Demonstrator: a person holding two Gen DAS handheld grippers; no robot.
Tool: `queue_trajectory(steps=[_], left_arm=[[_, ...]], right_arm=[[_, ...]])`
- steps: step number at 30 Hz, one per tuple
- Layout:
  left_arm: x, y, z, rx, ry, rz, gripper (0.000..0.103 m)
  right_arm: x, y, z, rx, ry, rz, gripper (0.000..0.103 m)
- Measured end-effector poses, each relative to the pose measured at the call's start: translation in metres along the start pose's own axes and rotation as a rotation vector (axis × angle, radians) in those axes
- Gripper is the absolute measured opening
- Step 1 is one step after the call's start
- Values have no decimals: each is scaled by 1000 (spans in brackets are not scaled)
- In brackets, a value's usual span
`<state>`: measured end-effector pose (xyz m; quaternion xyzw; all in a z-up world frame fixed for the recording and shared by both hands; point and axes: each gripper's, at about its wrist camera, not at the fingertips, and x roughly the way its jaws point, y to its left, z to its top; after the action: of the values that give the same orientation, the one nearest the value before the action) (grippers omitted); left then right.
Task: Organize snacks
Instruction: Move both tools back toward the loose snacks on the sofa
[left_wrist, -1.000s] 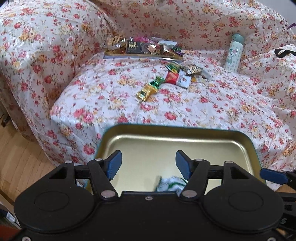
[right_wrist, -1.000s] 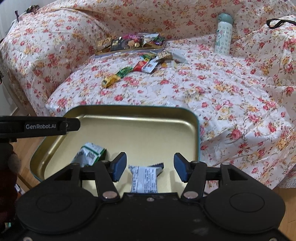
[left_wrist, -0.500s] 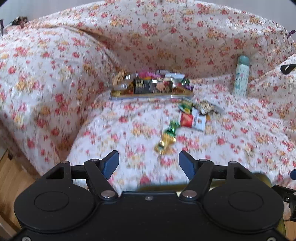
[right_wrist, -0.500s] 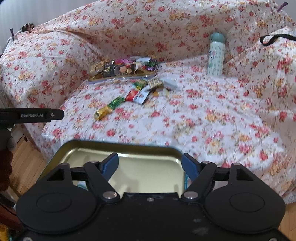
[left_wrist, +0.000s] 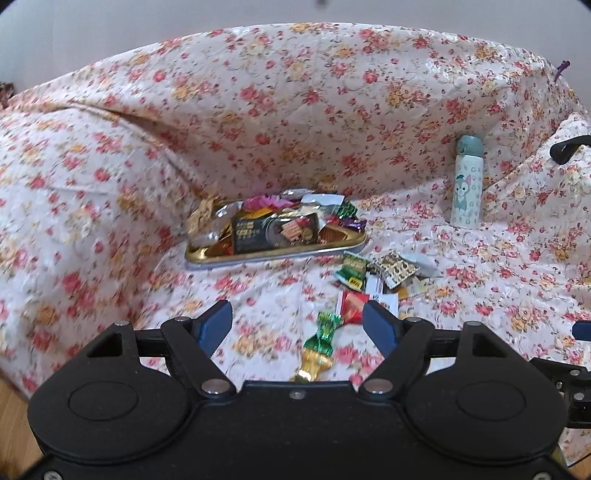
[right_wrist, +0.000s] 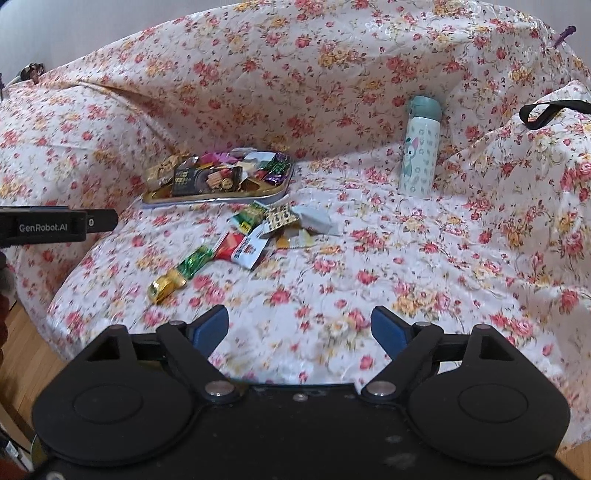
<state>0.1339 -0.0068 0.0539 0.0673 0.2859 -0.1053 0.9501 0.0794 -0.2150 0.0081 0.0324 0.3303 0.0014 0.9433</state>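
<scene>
Both grippers hang above the front of a sofa (right_wrist: 369, 258) draped in a floral cover, each pointing down toward the seat. The left gripper (left_wrist: 297, 323) has its jaws apart and opening, gripping nothing; past the gap between them lies a green-and-gold candy (left_wrist: 317, 347) on the seat. The right gripper (right_wrist: 299, 328) also has its jaws apart and opening, with nothing between them, only bare floral cover beyond. In the right wrist view the same candy (right_wrist: 177, 273) lies at about 10 o'clock from the jaws. Farther back, toward 12 o'clock, a loose heap of snacks (right_wrist: 273, 229) lies on the seat: a red packet, a green packet, a leopard-patterned one and a pale grey one, touching or overlapping each other. Just behind the heap, a gold tray (right_wrist: 218, 195) sits against the backrest, piled with more wrapped snacks, a dark box among them. At about 1 o'clock a pale bottle (right_wrist: 419, 147) with a teal cap stands upright near the backrest, well apart from the snacks. A black strap (right_wrist: 546, 110) lies over the armrest at 2 o'clock.
</scene>
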Motion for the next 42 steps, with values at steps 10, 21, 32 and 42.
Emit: queue_trajectory(steps=[10, 21, 32, 42], left_arm=[[41, -11, 5, 22, 35, -8, 79], [91, -13, 10, 5, 68, -37, 79], [149, -19, 10, 35, 132, -54, 79], [181, -29, 20, 84, 135, -114, 79]], right_arm=[[35, -8, 11, -5, 19, -10, 92], [91, -15, 24, 5, 70, -36, 92], [151, -30, 38, 50, 116, -63, 92], [187, -34, 40, 18, 98, -87, 92]])
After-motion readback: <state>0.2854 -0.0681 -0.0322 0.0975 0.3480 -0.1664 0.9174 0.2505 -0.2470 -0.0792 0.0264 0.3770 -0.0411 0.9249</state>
